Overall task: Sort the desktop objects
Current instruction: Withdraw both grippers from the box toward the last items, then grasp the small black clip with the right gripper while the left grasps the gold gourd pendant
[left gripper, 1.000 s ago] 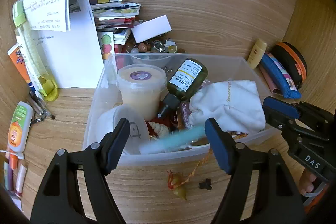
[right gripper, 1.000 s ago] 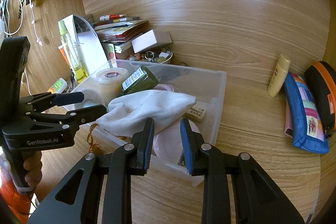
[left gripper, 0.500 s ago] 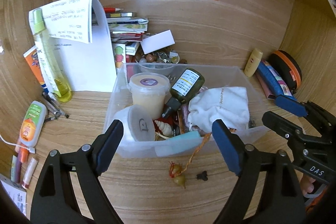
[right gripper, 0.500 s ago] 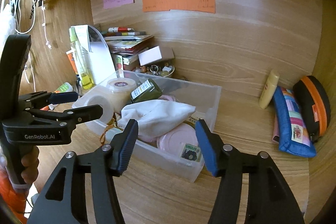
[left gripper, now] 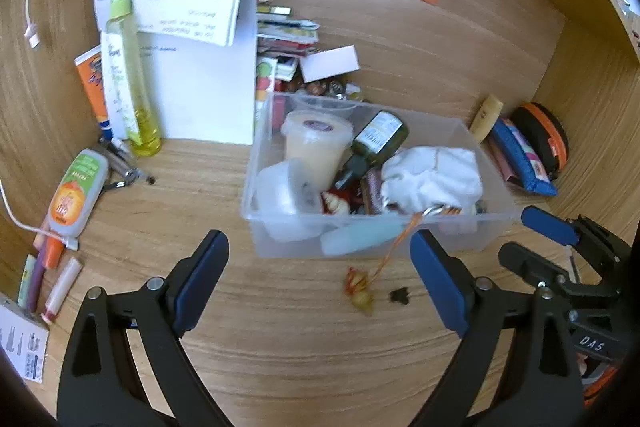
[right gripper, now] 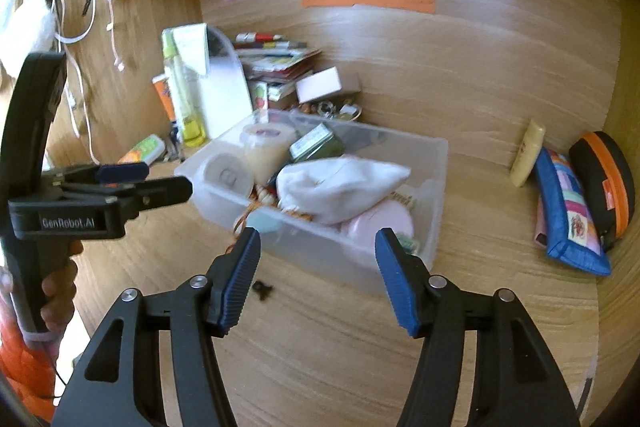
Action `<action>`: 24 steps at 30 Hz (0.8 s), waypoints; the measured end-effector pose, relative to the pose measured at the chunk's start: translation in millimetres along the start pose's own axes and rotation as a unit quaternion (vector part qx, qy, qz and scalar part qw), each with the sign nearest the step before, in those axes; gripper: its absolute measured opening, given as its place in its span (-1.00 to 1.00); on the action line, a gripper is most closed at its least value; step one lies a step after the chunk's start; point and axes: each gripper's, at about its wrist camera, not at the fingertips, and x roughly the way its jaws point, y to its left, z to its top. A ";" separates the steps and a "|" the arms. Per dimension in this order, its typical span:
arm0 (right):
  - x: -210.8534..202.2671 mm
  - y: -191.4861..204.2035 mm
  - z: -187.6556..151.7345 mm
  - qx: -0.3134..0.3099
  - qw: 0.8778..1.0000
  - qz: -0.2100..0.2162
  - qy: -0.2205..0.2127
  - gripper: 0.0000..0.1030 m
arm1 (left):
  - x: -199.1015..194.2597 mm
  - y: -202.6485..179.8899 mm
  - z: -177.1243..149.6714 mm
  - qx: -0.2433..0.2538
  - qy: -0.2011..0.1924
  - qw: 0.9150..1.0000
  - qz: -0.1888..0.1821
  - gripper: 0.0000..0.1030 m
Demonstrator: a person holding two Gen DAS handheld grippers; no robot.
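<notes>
A clear plastic bin [left gripper: 494,223] [right gripper: 438,183] stands on the wooden desk, full of small things: a white cloth pouch [left gripper: 434,177] [right gripper: 340,185], a dark green bottle [left gripper: 376,143] [right gripper: 316,147], a cream tub [left gripper: 316,147] and a white roll [left gripper: 286,191]. An orange string with a charm [left gripper: 360,291] hangs out over its front wall onto the desk. My left gripper [left gripper: 318,285] is open and empty in front of the bin. My right gripper [right gripper: 316,275] is open and empty, short of the bin's near corner.
A yellow spray bottle [left gripper: 128,67], papers and stacked books stand at the back left. A glue bottle [left gripper: 76,193] and pens lie at the left. A blue pouch [right gripper: 568,211], an orange-trimmed case [right gripper: 606,183] and a cream tube [right gripper: 528,157] lie at the right. A small dark bit [left gripper: 400,295] lies on the desk.
Both grippers have drawn back from the bin. The right gripper, nearly shut over the white pouch a second ago, has opened wide; the pouch lies in the bin.
</notes>
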 end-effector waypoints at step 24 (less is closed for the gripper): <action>88.4 38.6 -37.8 -0.039 0.990 0.038 0.133 -0.41 | 32.8 30.6 -60.0 -0.022 0.074 0.997 0.026 0.81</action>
